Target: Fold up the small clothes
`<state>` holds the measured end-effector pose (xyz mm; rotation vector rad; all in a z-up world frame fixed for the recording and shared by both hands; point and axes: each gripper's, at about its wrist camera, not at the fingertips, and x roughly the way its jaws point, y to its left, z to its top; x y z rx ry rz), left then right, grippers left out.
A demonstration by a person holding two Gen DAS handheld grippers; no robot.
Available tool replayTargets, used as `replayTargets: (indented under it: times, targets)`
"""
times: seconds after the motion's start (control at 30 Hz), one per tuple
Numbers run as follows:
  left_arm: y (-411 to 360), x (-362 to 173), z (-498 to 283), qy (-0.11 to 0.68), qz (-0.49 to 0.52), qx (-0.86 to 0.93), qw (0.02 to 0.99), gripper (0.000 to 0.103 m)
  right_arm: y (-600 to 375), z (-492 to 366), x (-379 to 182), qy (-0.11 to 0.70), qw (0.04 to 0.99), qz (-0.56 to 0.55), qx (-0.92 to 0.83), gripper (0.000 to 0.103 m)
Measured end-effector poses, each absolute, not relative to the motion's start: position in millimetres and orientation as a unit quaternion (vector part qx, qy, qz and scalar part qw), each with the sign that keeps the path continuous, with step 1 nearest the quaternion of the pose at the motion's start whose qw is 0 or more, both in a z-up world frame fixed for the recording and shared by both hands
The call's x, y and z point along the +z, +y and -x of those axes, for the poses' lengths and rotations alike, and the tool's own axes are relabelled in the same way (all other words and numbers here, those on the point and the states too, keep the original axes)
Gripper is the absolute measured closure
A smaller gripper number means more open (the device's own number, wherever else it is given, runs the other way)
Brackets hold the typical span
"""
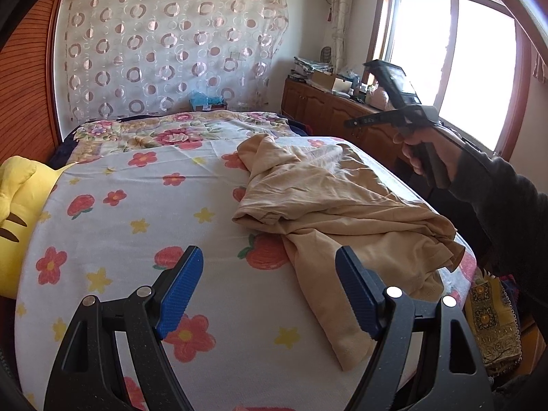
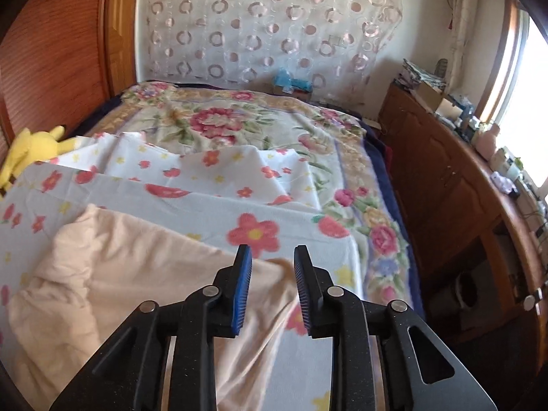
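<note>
A beige garment (image 1: 328, 205) lies crumpled on the flowered bed sheet (image 1: 137, 212), right of centre in the left wrist view. My left gripper (image 1: 270, 291) is wide open and empty, hovering over the sheet just left of the garment's near end. In the right wrist view the garment (image 2: 113, 270) fills the lower left. My right gripper (image 2: 272, 291) is open with a narrow gap and holds nothing, above the garment's far right edge. The right gripper also shows in the left wrist view (image 1: 404, 109), held in a hand above the bed's right side.
A yellow plush toy (image 1: 13, 212) lies at the bed's left edge. A floral blanket (image 2: 239, 123) covers the far half of the bed. A wooden cabinet (image 2: 455, 185) with clutter runs along the right under the window. A wooden wardrobe (image 2: 51, 54) stands left.
</note>
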<state>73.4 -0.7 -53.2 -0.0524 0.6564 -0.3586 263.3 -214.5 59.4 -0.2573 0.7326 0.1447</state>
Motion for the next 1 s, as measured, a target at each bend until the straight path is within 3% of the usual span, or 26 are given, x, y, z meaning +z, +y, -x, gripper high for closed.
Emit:
replayTargets:
  times: [0.27, 0.43, 1.0]
  targets:
    - [7.3, -51.1, -76.2, 0.315, 0.026, -0.16, 0.935, 0.023, -178.7, -174.7, 70.5, 0.322, 0.914, 0.132, 0.21, 0.07]
    - [19.8, -48.2, -76.9, 0.309, 0.03, -0.145, 0.939, 0.023, -141.3, -137.2, 55.7, 0.328, 0.886, 0.136, 0.297, 0.06]
    - [46.1, -53.3, -78.7, 0.307, 0.05, -0.124, 0.942, 0.023, -71.8, -143.1, -0.9, 0.386, 0.828, 0.238, 0.329, 0.058]
